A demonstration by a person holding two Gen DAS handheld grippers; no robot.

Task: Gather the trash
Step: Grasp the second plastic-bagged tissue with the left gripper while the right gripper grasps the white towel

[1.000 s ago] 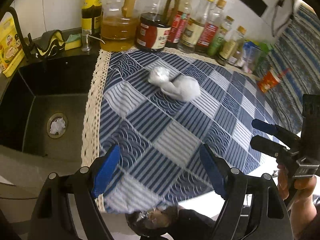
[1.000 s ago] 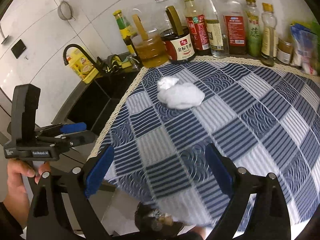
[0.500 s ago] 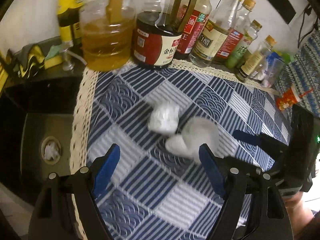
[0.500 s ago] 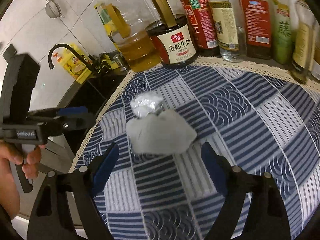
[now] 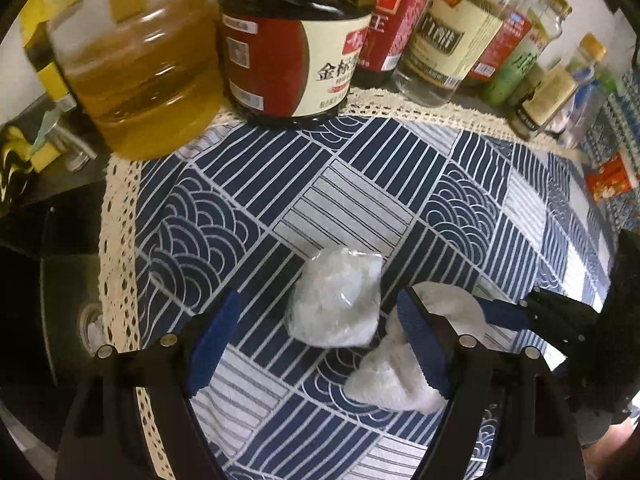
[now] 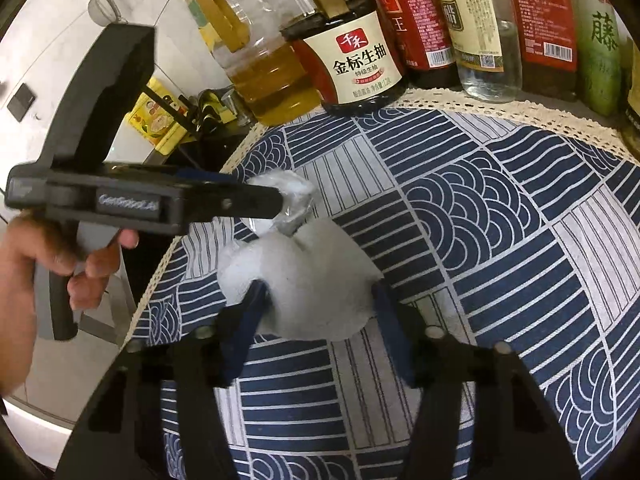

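On the patterned cloth: two bits of trash lie touching each other near the middle of the surface [image 5: 460,208]; a crumpled clear plastic wrapper [image 5: 334,300] and a wad of white tissue [image 6: 312,280]; they sit well apart from the row of bottles, so both can be reached from the near edge.
Left gripper [image 5: 320,336]: it points steeply down with the wrapper between its fingers [image 5: 212,340]; the fingers are slowly closing but stand well clear of the wrapper on both sides, so nothing is held yet.
Right gripper [image 6: 320,320]: it comes in at a slant, low to the cloth, to straddle the tissue; its fingers [image 6: 244,328] are closing fast and seem to press into both sides of the wad.
Why two hands: one gripper per piece, probably so both lift together.
Bottles: the soy sauce jug [image 5: 288,48] and oil jug [image 5: 140,76] stand at the back, out of the way.
Sink side: the dark basin lies beyond the lace edge [image 5: 116,240]; it plays no part in the grasp.
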